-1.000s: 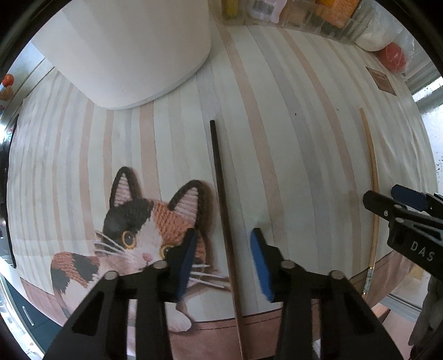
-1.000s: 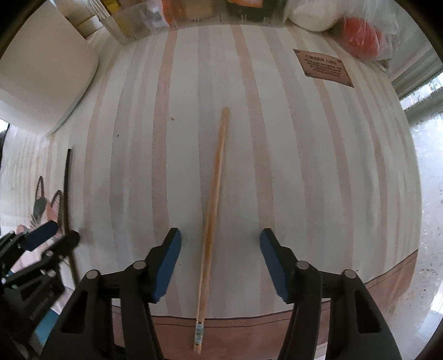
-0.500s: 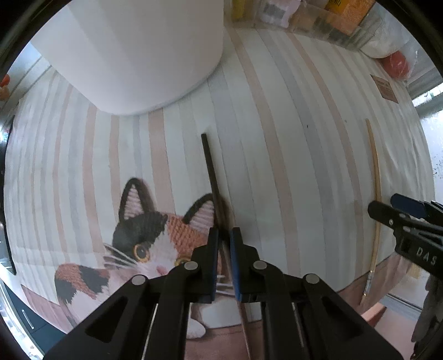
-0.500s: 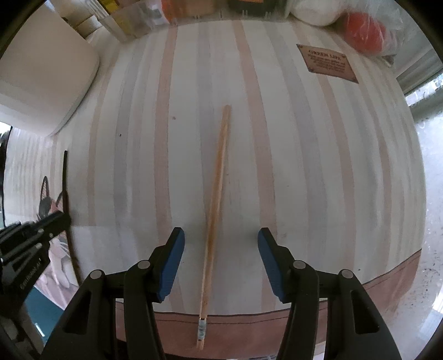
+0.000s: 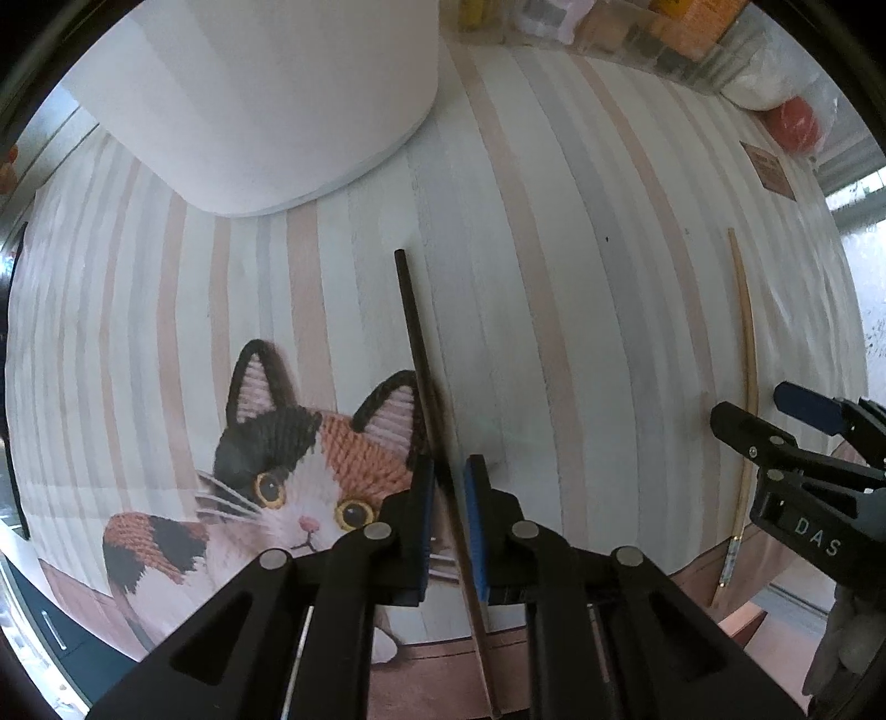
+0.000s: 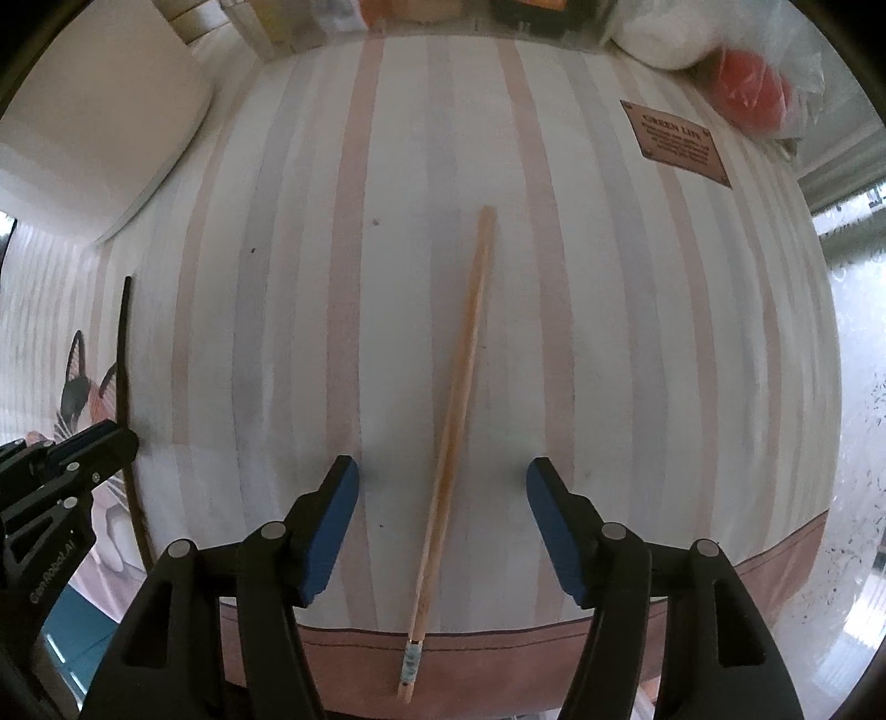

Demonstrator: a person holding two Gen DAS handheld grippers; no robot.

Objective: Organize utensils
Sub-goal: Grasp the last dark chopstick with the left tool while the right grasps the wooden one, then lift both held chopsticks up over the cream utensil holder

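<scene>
- Two chopsticks lie well apart on a striped cloth (image 6: 637,332): a dark chopstick (image 5: 412,327) near the woven cat picture (image 5: 288,476), and a light wooden chopstick (image 6: 459,399) further right.
- Left gripper (image 5: 446,526) is clenched on the dark chopstick, its blue pads pinching the shaft beside the cat's ear.
- Right gripper (image 6: 440,509) is released; its jaws have just been opening, and the light chopstick runs between them untouched.
- A large white container (image 5: 266,94) stands just beyond the dark chopstick's far tip.
- Clear boxes (image 6: 310,22), a white bag (image 6: 664,39) and something red (image 6: 753,94) crowd the cloth's far edge; their contents are too blurred to name.
- A brown label (image 6: 675,138) on the cloth bears print too small to read fully.
- The dark chopstick's near end is hidden behind the left gripper's black frame.
</scene>
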